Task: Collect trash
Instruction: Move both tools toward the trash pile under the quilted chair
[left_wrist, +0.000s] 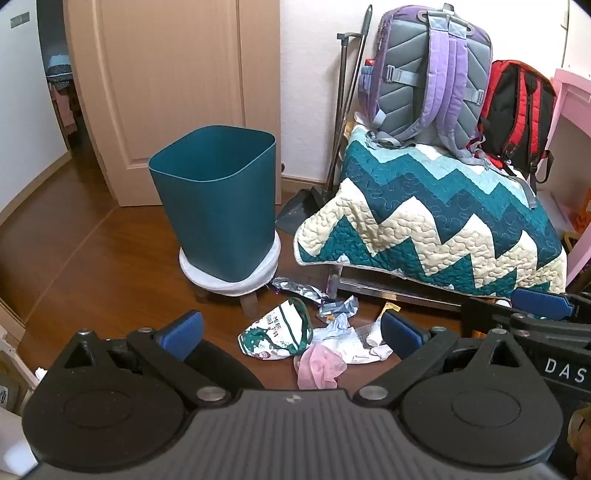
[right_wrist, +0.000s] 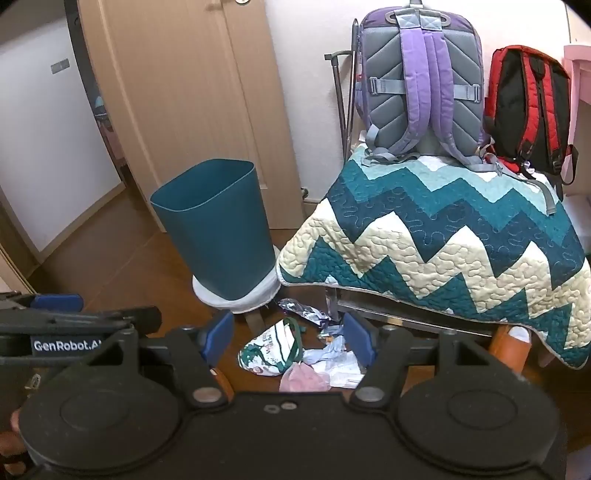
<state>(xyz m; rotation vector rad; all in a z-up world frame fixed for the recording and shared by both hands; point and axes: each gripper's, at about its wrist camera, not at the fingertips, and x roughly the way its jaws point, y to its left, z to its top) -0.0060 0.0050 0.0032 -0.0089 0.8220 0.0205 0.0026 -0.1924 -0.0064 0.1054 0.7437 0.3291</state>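
Both tools hang released and empty: the left gripper (left_wrist: 290, 328) and right gripper (right_wrist: 288, 341) gape above the crumpled paper-and-foil trash pile (left_wrist: 321, 332) on the brown wooden floor (left_wrist: 92, 258), just beside the stool; a careless grab could snag the zigzag quilt (right_wrist: 443, 251) or nudge the teal plastic bin (left_wrist: 218, 192) off its small white stool (left_wrist: 229, 277); open floor lies leftward.

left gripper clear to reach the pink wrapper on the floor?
Probably yes. The left gripper is open and empty, and the pink wrapper lies uncovered on top of the trash pile, between and beyond its fingers.
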